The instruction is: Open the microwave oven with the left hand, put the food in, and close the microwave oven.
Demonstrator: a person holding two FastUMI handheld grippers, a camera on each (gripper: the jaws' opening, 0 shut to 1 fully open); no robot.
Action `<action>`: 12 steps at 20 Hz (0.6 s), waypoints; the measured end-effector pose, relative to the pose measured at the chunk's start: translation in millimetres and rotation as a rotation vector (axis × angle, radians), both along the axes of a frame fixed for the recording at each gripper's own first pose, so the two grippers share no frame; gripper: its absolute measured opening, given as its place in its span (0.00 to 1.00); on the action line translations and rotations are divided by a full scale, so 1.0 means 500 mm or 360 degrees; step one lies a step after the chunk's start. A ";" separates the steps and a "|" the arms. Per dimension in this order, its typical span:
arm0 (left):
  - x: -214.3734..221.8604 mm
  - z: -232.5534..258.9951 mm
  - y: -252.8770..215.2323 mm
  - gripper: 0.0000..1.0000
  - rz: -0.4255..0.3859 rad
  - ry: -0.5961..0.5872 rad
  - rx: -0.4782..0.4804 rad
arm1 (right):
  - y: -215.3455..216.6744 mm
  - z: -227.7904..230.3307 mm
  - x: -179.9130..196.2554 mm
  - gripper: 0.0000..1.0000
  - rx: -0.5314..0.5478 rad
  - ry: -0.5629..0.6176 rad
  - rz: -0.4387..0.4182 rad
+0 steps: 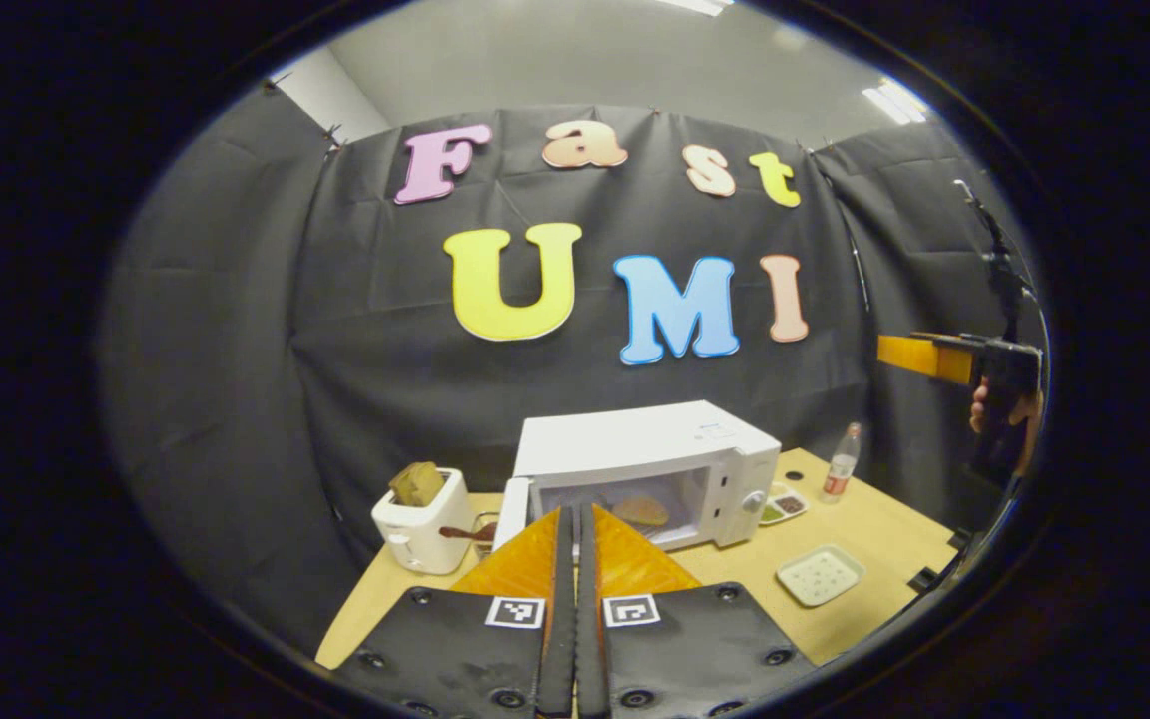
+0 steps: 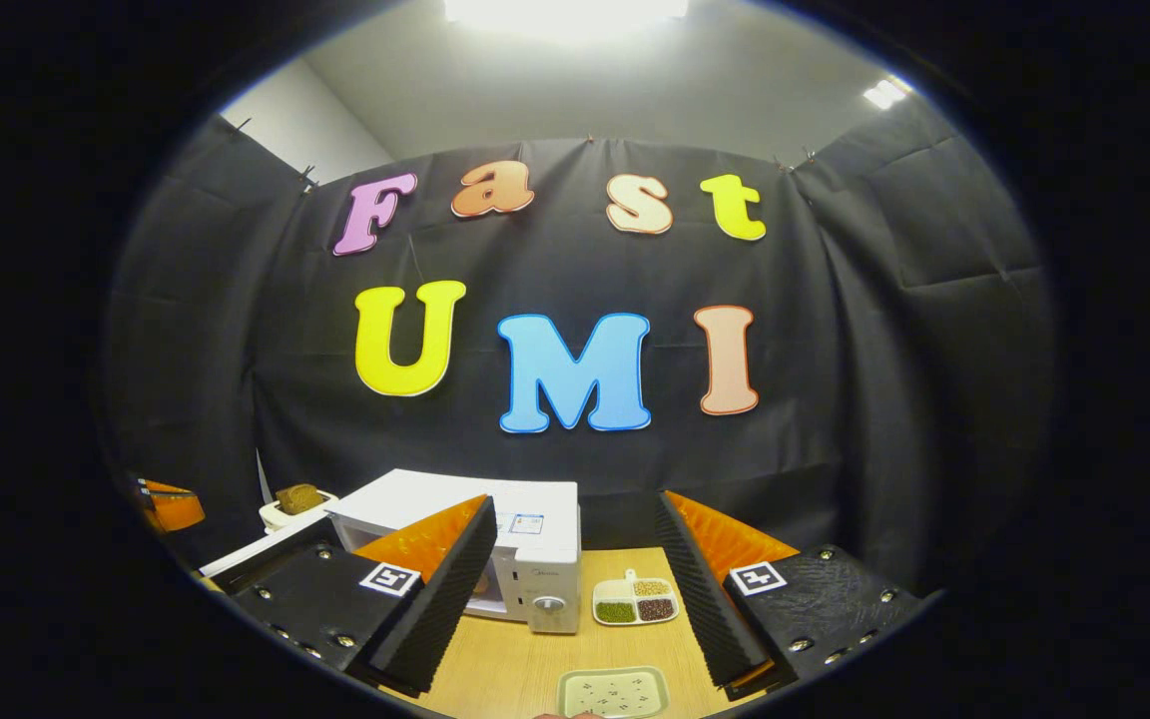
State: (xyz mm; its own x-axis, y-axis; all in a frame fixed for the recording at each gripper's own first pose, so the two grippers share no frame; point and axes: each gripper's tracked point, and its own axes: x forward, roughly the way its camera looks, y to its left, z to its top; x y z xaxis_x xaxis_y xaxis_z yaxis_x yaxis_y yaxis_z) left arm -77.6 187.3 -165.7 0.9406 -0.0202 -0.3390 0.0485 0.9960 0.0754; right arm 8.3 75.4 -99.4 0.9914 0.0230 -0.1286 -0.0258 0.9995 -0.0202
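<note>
1. L gripper [image 1: 575,514]: fingers together, thin slit between pads, nothing held, touching nothing; tips point at microwave [image 1: 650,469] front, raised above table [image 1: 884,524].
2. R gripper [image 2: 575,559]: fingers wide apart, nothing held, no contact; in left gripper view it sits at 3 o'clock edge, held by a hand [image 1: 1004,409], well apart from the oven.
3. Microwave: white, mid table; door [image 1: 507,511] looks swung open at 9 o'clock side; food [image 1: 641,511] lies inside the cavity.
4. Toaster [image 1: 421,534] w/ bread at 9 o'clock of oven, near door edge; tight room there.
5. Divided dish [image 2: 635,602] just beside oven at 3 o'clock; bottle [image 1: 843,463] beyond; square plate [image 2: 613,691] at 6 o'clock; bare tabletop between.
</note>
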 end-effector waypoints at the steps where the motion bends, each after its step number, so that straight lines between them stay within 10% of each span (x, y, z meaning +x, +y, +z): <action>1: -0.015 -0.010 0.026 0.06 0.0032 0.0027 0.0023 | 0.002 -0.002 0.001 0.97 -0.0002 0.0008 0.0009; 12: -0.159 -0.155 0.247 0.08 0.0422 0.0252 -0.0045 | 0.017 -0.026 0.010 0.97 -0.0007 0.0058 0.0075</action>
State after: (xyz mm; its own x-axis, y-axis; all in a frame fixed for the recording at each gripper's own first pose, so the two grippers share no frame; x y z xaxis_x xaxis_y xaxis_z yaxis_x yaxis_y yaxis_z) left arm -157.0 310.8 -243.5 0.8497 0.2073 -0.4847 -0.2042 0.9771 0.0599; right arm 13.4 83.7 -112.2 0.9839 0.0691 -0.1646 -0.0738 0.9970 -0.0229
